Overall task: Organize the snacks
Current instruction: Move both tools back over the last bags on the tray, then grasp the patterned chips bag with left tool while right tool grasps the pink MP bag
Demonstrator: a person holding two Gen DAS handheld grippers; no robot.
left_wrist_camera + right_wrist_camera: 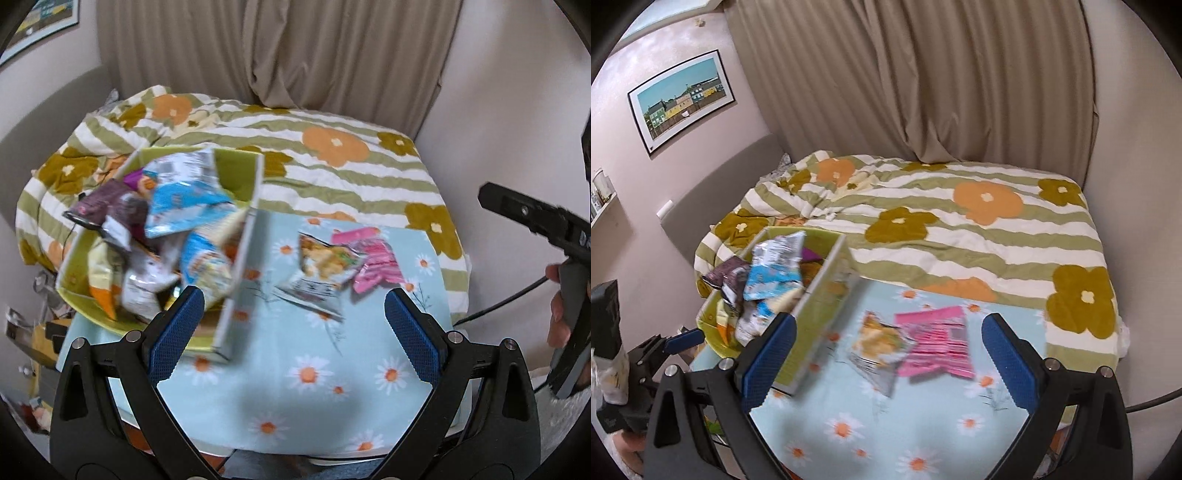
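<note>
A green box [240, 206] [816, 291] stands at the left of a small table and is heaped with several snack packets, blue, purple and white. Two packets lie flat on the table to its right: a yellow one [325, 262] [877, 339] and a pink one [375, 260] [936, 343], overlapping slightly. My left gripper [293, 330] hangs open above the table's near side, with nothing between its blue pads. My right gripper [888, 363] is open too, above and short of the two packets. The right gripper's body [535, 218] shows at the right edge of the left wrist view, held by a hand.
The table wears a light blue daisy cloth [295, 387] [923, 424]. Behind it lies a bed with a green-striped flowered quilt [332, 144] [960, 221], then beige curtains. A framed picture [683, 99] hangs on the left wall. Clutter sits low at the table's left.
</note>
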